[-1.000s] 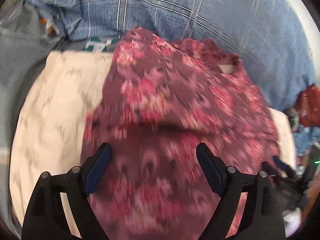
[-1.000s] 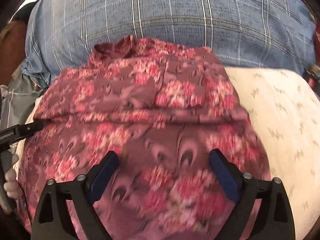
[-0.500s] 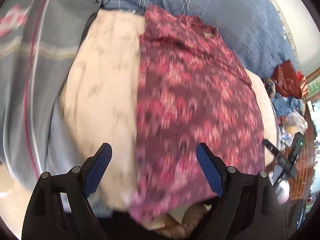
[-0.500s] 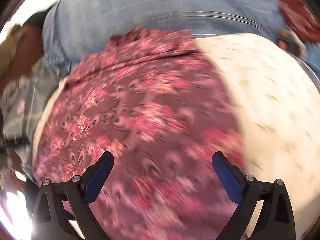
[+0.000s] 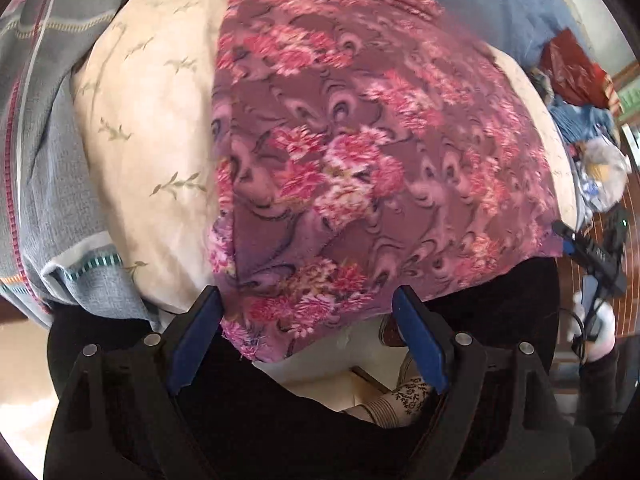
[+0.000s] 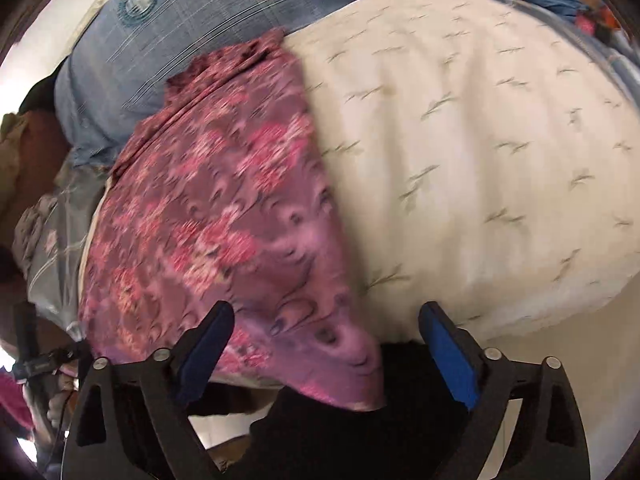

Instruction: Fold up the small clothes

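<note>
Cream bedding (image 6: 460, 152) printed with small sprigs covered a mattress, with a blue plaid cover (image 6: 224, 24) bunched along its far side and grey cloth (image 5: 44, 128) to the left. On it lay the floral garment (image 5: 360, 152), a maroon piece with pink blooms, spread fairly flat with a fold line showing across its far end, which suggested that folding had begun but was far from finished; the near corners likely had to be gathered and brought over next. Its long axis ran from the near edge of the bed, where the hem hung slightly over, away toward the blue cover, the narrower gathered end pointing that way. The left gripper (image 5: 308, 340) stood spread wide over the near left corner of the hem, its pads pressing nothing. The right gripper (image 6: 324, 356) was closing around the near right corner, cloth lying between the pads but not yet pinched.
</note>
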The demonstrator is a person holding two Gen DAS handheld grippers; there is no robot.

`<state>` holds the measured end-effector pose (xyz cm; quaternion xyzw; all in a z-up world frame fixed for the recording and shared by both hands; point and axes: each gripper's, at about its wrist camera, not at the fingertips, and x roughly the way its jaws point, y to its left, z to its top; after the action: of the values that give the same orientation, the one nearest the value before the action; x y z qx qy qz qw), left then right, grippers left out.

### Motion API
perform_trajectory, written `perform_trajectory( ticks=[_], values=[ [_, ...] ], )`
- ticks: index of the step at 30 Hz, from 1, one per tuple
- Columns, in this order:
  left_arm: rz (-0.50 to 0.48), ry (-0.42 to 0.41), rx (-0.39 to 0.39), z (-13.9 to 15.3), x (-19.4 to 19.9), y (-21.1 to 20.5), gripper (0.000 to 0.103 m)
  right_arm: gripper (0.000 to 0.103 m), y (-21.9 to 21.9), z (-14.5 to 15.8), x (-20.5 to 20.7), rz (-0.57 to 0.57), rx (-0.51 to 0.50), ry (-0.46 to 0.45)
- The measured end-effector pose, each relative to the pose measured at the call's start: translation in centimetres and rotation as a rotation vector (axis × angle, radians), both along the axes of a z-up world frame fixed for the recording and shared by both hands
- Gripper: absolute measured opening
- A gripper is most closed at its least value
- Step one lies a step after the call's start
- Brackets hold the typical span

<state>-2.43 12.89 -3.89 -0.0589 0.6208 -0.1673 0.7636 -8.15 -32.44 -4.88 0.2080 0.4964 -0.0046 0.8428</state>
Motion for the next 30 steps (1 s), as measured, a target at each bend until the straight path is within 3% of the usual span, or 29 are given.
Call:
perform_trajectory(
  ticks=[3, 4, 6, 7, 8, 9, 11, 16, 18, 19, 20, 22, 23, 26, 30],
  values=[
    [0.041, 0.021, -0.032, -0.5, 0.2, 0.7, 0.079, 0.072, 1.2, 0.4, -0.1, 0.074, -0.080, -0.004],
    [0.042, 0.017, -0.023, -0.5, 0.2, 0.7, 0.076, 0.058, 1.4, 0.5, -0.2, 0.093, -0.085, -0.001],
    [0.042, 0.011, 0.001, -0.4, 0.1, 1.0, 0.050, 0.038, 1.3, 0.7, -0.5, 0.125, -0.081, 0.007],
    [0.044, 0.012, 0.007, -0.4, 0.1, 1.3, 0.040, 0.018, 1.3, 0.7, -0.6, 0.152, -0.060, 0.011],
    [0.045, 0.025, -0.005, -0.3, 0.0, 1.7, 0.015, 0.013, 1.4, 0.8, -0.7, 0.168, -0.045, 0.010],
    [0.042, 0.042, -0.038, -0.5, 0.1, 2.0, 0.004, 0.013, 1.7, 1.0, -0.8, 0.174, -0.051, 0.002],
    [0.052, 0.052, -0.076, -0.4, -0.2, 2.4, 0.004, 0.013, 1.9, 1.3, -0.8, 0.188, -0.042, -0.013],
    [0.020, 0.032, -0.066, -0.4, -0.5, 2.0, 0.009, 0.015, 1.5, 1.3, 0.0, 0.163, 0.060, -0.009],
    [-0.005, 0.040, -0.065, -0.6, -0.3, 1.3, 0.039, 0.017, 1.3, 0.7, 0.4, 0.147, 0.065, 0.022],
    [-0.005, 0.037, -0.066, -0.7, -0.3, 1.1, 0.041, 0.017, 1.3, 0.4, 0.5, 0.142, 0.065, 0.032],
    [-0.011, 0.030, -0.062, -0.7, -0.2, 0.8, 0.041, 0.015, 1.3, 0.3, 0.5, 0.136, 0.065, 0.030],
    [-0.029, 0.019, -0.045, -0.6, 0.0, 0.1, 0.017, 0.013, 1.3, 0.7, 0.2, 0.133, 0.081, 0.006],
    [-0.035, 0.026, -0.074, -0.5, 0.1, 0.2, 0.004, 0.012, 1.2, 1.2, -0.1, 0.133, 0.107, -0.018],
    [-0.011, 0.045, -0.222, 1.0, 0.6, 1.3, 0.004, 0.011, 0.8, 3.0, -0.4, 0.123, 0.203, -0.097],
    [0.031, -0.022, -0.452, 4.6, 1.9, 3.1, 0.004, 0.010, 0.0, 5.3, 0.2, 0.090, 0.350, -0.203]
  ],
)
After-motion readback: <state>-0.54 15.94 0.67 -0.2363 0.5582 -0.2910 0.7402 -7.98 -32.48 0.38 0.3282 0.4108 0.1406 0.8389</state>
